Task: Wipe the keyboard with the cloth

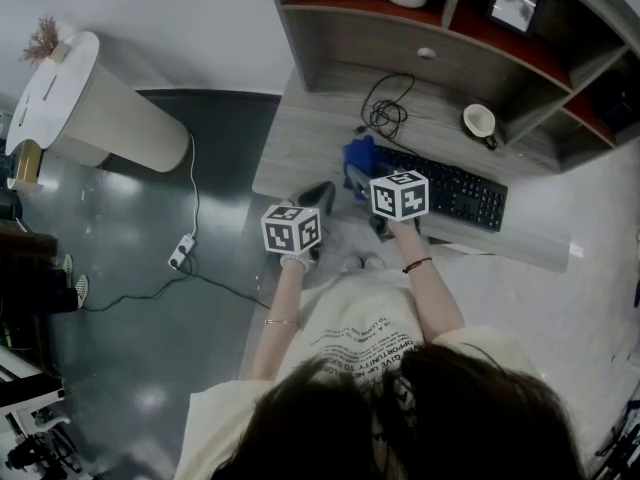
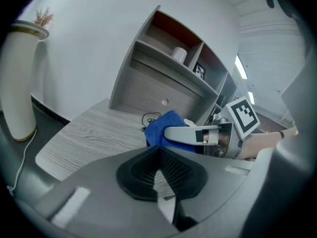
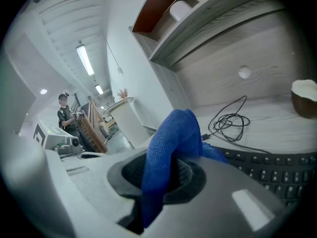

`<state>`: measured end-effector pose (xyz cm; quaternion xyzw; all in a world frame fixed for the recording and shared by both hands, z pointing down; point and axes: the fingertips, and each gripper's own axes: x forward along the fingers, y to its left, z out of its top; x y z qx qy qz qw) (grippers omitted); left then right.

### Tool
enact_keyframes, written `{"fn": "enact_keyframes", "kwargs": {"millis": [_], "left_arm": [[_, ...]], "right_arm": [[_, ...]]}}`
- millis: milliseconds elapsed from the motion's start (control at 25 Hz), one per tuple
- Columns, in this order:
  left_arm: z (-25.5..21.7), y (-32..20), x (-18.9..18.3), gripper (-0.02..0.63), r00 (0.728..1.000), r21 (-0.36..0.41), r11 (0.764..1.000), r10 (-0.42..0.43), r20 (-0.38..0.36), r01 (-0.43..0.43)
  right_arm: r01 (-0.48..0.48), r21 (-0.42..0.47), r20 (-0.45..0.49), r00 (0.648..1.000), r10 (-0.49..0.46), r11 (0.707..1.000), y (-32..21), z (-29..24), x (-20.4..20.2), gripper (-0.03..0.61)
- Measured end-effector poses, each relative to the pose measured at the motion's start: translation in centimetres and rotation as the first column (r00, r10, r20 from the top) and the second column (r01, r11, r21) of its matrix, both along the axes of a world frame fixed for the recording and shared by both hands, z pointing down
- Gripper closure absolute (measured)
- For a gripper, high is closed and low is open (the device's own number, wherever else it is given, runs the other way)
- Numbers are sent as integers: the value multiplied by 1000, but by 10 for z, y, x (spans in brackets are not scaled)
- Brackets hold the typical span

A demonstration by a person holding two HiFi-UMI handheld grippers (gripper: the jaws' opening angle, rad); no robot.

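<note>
As the head view looks steeply down, the wood-grain desk [image 1: 320,138] runs from the centre to the right of frame, with its shelf unit [image 1: 350,38] along the top edge. A tall white floor container [image 1: 100,118] lies toward the upper left, well apart from the desk.

The black keyboard [image 1: 455,193] sits right of centre on the desk, set at a slant. In the right gripper view it occupies the lower right corner.

Right gripper [image 1: 352,178]: just left of the keyboard's left end, marker cube up. Its jaws are closed on the blue cloth [image 3: 168,152]. The fabric is pinched between the pads and bulges up above them, a little left of centre in that view. In the head view the cloth shows as a blue bunch at the keyboard's left end; contact with the keys cannot be confirmed.

Left gripper [image 2: 159,170]: lower left of the right one, at the desk's near edge. Its pads are pressed together with nothing between them.

A coiled black cable [image 1: 385,113] lies above the cloth. A small cup [image 1: 480,121] lies right of the cable, above the keyboard. A white power strip [image 1: 181,252] lies on the dark floor, left of centre.
</note>
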<state>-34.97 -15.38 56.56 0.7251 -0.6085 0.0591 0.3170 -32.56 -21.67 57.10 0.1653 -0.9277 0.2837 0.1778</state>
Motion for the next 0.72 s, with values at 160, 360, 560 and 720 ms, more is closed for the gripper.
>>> {"fn": "enact_keyframes", "kwargs": {"millis": [160, 360, 560, 720], "left_arm": [[-2, 0, -2, 612, 1000, 9, 1000, -13, 2, 13], [-3, 0, -2, 612, 1000, 12, 1000, -24, 6, 24], [-7, -2, 1, 612, 1000, 30, 999, -16, 12, 16], [-18, -4, 7, 612, 1000, 60, 998, 5, 13, -6]], "right_arm": [[13, -11, 12, 1000, -13, 1000, 1, -2, -2, 520], [39, -26, 41, 998, -38, 999, 3, -6, -5, 520], [47, -26, 65, 997, -45, 999, 2, -11, -3, 520], [58, -3, 82, 995, -58, 998, 1, -21, 3, 520]]}}
